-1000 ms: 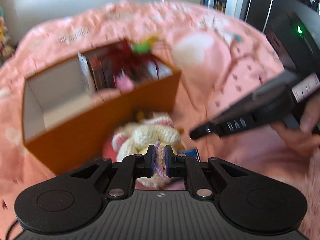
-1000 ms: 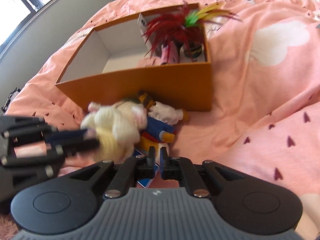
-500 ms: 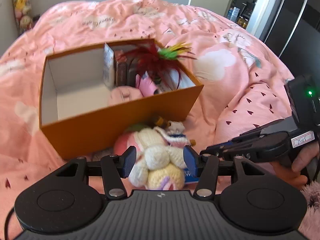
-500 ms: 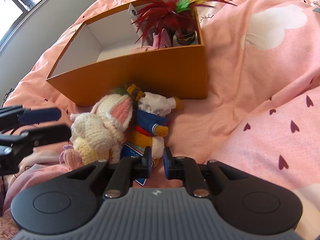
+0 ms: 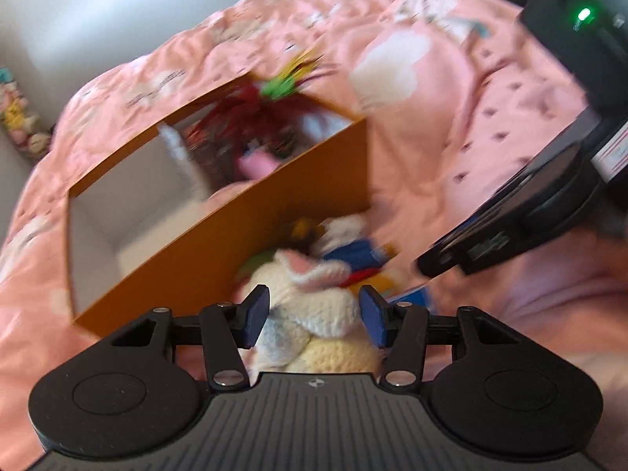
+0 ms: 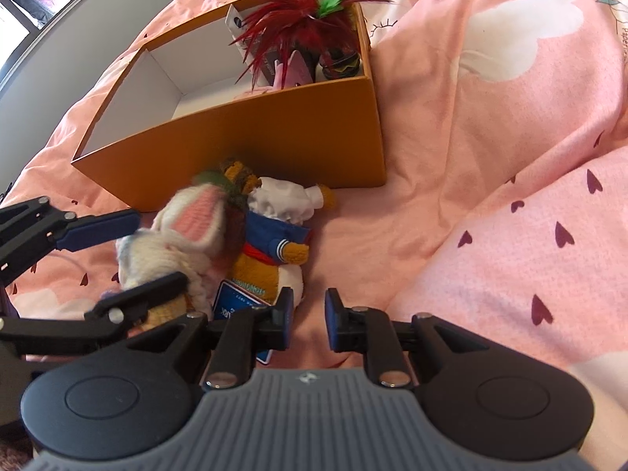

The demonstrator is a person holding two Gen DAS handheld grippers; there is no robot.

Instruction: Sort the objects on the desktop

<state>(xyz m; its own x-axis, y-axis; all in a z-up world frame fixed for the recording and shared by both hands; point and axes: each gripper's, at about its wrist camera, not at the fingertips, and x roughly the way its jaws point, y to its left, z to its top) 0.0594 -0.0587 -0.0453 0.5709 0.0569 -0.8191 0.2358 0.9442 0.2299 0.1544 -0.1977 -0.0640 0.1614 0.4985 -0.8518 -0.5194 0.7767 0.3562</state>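
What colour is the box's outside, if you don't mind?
Orange box; clearest in the right wrist view.

An open orange cardboard box (image 6: 274, 133) sits at twelve o'clock on the pink printed bedspread (image 6: 490, 137). A cream crocheted rabbit (image 6: 172, 243) lies at nine o'clock between the left gripper's (image 6: 129, 251) closing jaws, beside a blue-jacketed plush duck (image 6: 274, 243).

pink heart-print duvet (image 6: 490, 125) | grey wall (image 5: 98, 19) | plush toys in far corner (image 5: 19, 125)
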